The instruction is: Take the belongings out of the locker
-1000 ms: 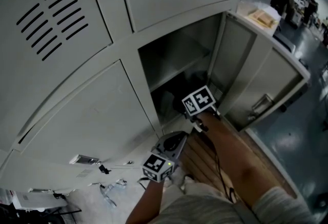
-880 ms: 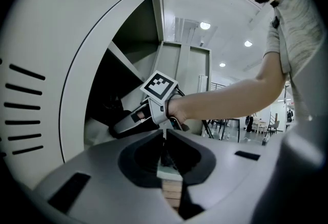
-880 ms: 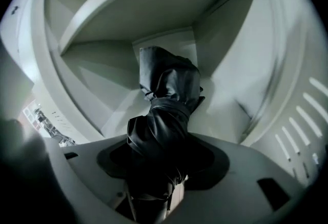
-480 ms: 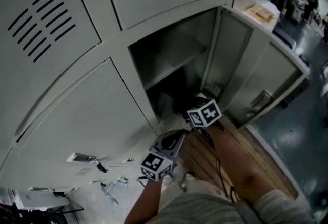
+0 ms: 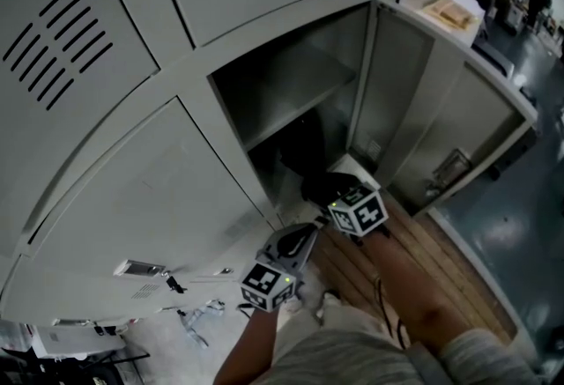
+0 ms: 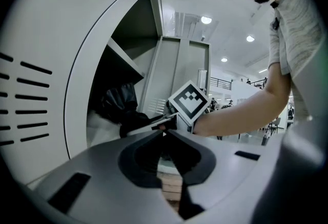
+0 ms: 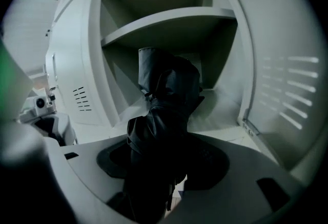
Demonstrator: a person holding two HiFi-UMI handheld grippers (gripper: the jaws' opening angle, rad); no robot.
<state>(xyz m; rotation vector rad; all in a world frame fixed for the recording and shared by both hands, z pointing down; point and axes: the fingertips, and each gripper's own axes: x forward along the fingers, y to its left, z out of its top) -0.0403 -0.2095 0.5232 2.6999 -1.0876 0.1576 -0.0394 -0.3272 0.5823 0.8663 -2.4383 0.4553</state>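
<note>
Right gripper view: right gripper (image 5: 328, 195) clamped a black garment (image 7: 166, 100) in the open locker (image 5: 370, 101), below its shelf | left gripper (image 6: 163, 135) pinched closed, empty, outside the locker's front.

Closed grey vented doors (image 5: 53, 48) fill the head view from nine to twelve o'clock. Wooden slats (image 5: 441, 260) lie at five o'clock, glossy grey floor (image 5: 520, 233) at four. Round ceiling lights (image 6: 206, 20) glow overhead.
</note>
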